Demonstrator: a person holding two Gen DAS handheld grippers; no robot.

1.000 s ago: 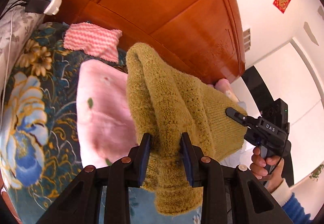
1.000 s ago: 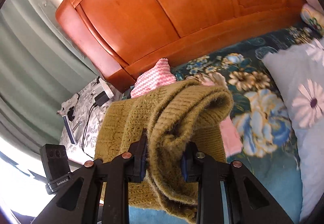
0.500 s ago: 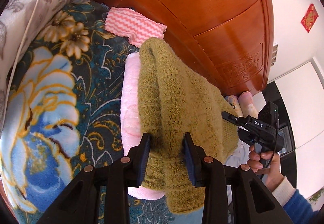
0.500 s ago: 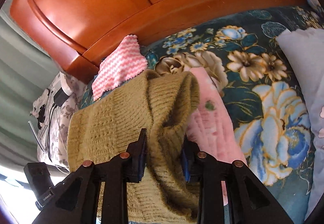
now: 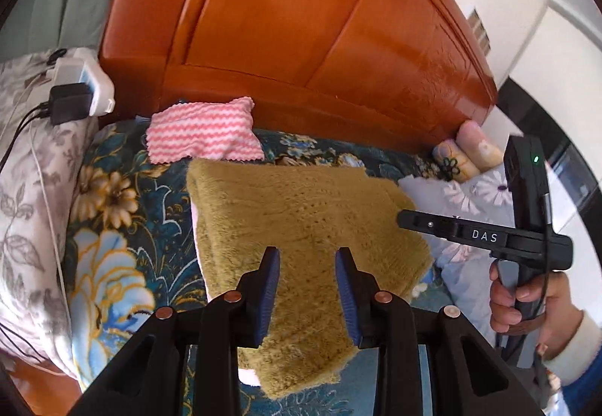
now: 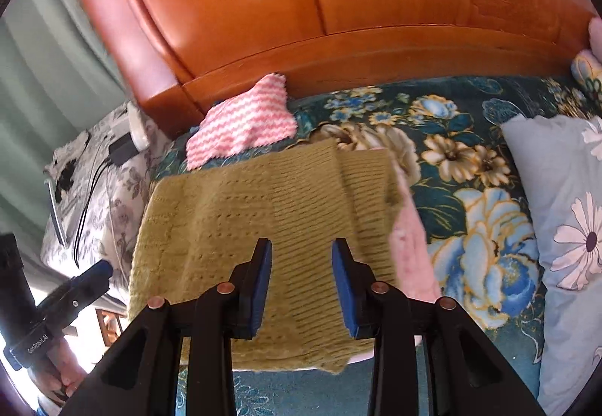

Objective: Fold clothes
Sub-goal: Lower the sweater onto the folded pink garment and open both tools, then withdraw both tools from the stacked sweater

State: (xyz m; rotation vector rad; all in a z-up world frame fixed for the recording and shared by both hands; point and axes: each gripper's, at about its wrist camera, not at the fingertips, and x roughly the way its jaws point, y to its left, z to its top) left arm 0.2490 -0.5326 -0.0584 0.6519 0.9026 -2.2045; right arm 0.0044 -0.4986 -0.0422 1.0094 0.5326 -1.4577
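An olive-green knitted sweater (image 5: 301, 224) lies folded flat on top of a folded pink garment (image 6: 410, 246) on the floral bedspread. It also shows in the right wrist view (image 6: 244, 227). My left gripper (image 5: 306, 261) is open and empty just above the sweater's near part. My right gripper (image 6: 301, 254) is open and empty above the sweater. The right gripper also shows in the left wrist view (image 5: 410, 220) at the sweater's right edge. The left gripper shows in the right wrist view (image 6: 99, 271) at the lower left.
A pink-and-white zigzag cloth (image 5: 203, 135) lies by the wooden headboard (image 5: 301, 20). A grey flowered pillow (image 6: 564, 227) lies to the right. A power strip with a charger (image 5: 75, 92) sits on a floral-covered surface at the left.
Both grippers have opened and let go of the sweater. It was hanging bunched between the jaws; now it lies flat on the pink garment. Both grippers have drawn back slightly.
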